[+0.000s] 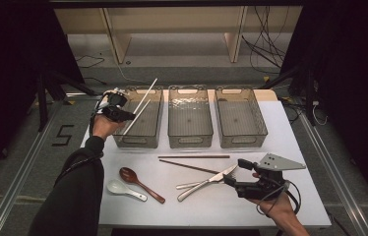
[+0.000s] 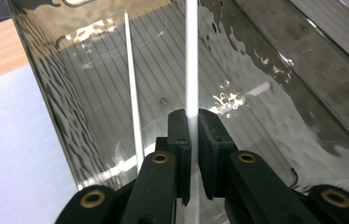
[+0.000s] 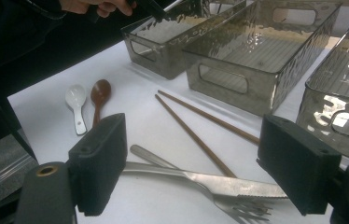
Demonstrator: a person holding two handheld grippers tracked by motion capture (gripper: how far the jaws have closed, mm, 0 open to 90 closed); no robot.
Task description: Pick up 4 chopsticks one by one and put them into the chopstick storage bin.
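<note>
I'm working in what looks like a lab recording bay: a white table [image 1: 211,201] ringed by black curtains [image 1: 5,73], with loose cables [image 1: 265,44] on the grey floor at one o'clock. A taped number marker [image 1: 63,135] lies at nine o'clock, and metal floor rails [image 1: 19,182] run along both sides.

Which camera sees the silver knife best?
The right gripper view: the knife lies close up between the open claw, its serrated blade crossing the fork. The high view shows the whole knife, but small. The left gripper view looks into the left bin instead.
</note>
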